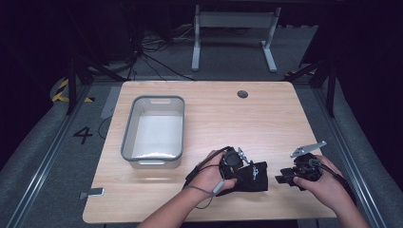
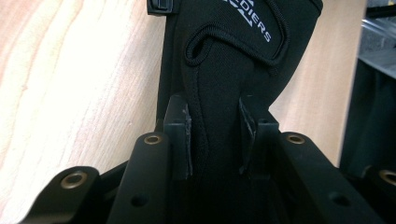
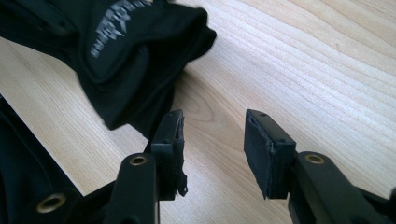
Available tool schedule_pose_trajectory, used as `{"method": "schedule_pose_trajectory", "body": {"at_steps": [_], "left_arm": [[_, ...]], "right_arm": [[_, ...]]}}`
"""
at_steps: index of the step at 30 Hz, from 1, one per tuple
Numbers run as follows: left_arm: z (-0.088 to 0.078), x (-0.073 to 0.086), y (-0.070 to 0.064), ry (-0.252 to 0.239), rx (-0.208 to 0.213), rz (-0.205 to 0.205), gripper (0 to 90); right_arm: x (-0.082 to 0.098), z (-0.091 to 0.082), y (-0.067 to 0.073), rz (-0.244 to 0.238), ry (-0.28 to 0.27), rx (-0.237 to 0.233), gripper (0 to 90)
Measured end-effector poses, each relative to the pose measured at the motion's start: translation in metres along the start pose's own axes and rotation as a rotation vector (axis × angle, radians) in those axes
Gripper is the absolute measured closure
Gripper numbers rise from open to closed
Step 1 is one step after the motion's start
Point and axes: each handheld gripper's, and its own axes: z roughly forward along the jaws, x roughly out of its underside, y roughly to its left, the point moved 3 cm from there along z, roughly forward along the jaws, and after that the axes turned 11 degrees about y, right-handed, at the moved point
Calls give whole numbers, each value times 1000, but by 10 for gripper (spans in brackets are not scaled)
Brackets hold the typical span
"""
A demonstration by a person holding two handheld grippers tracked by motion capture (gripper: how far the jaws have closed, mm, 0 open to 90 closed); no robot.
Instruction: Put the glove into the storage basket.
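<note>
The desk (image 1: pixel 266 118) sat brightly lit from above while the room around it stayed dark. Close-up views looked soft, slightly blurred.

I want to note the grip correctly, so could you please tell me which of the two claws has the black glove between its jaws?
The left claw: the black glove is pinched between its pads. The right claw stands open beside it.

I see matt black stitched cloth w/ white print on the glove (image 2: pixel 224 70), pale smooth wood-grain on the table (image 1: pixel 266 118), grey plastic tub (image 1: pixel 154 128), worn rubbery pads (image 3: pixel 259 149).
</note>
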Motion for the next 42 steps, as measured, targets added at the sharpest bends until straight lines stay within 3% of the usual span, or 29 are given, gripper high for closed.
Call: {"method": "schedule_pose_trajectory", "body": {"at_steps": [4,11,16,31,32,34,42], "left_arm": [[-14,3,-4,-9,15,-7,683],[-34,9,-5,-32,2,-30,682],[-47,12,-4,-61,9,-86,682],[-88,26,17,-143,-26,-182,681],[-94,28,19,-160,-9,-210,681],[-100,30,23,-170,-15,-228,680],[-116,36,35,-183,-35,-270,681]], "right_arm": [[-3,0,0,-4,-1,-5,592],[-9,2,-2,-12,0,-7,594],[-15,3,1,-23,3,-16,594],[-31,8,4,-60,0,-36,597],[-31,8,4,-60,3,-38,597],[-32,8,4,-62,3,-36,597],[-39,10,5,-68,5,-42,601]]}}
